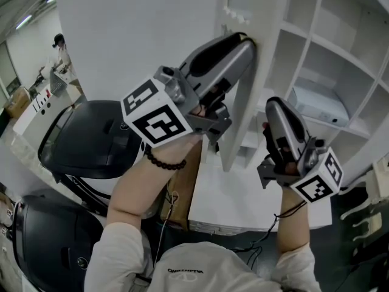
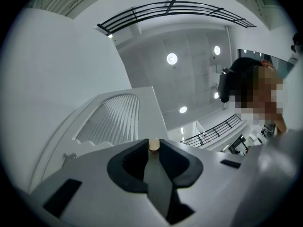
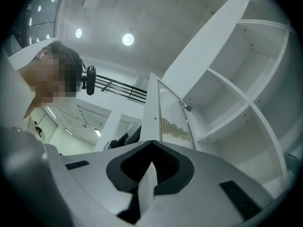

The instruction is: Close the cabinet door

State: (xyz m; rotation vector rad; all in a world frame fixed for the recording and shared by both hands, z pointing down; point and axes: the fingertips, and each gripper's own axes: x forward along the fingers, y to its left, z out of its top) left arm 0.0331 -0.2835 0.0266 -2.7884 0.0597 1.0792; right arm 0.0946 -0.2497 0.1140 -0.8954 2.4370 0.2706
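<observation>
The white cabinet door (image 1: 243,135) stands open, edge-on to me, in front of the open white shelves (image 1: 331,59). My left gripper (image 1: 247,41) reaches up to the door's edge. In the left gripper view it (image 2: 153,144) is shut on a small round tan knob (image 2: 153,145) below the door's fluted glass panel (image 2: 113,119). My right gripper (image 1: 273,102) is raised just right of the door, a little lower. In the right gripper view its tips (image 3: 151,143) meet, with nothing visible between them, and the door's edge (image 3: 152,105) and fluted panel (image 3: 174,122) rise straight beyond.
A pale box (image 1: 319,102) lies on a middle shelf. A white tabletop (image 1: 234,202) sits below the door. Black rounded cases (image 1: 91,142) stand at the left. A person (image 1: 59,41) stands far off at the upper left. The shelf compartments (image 3: 227,93) lie right of the door.
</observation>
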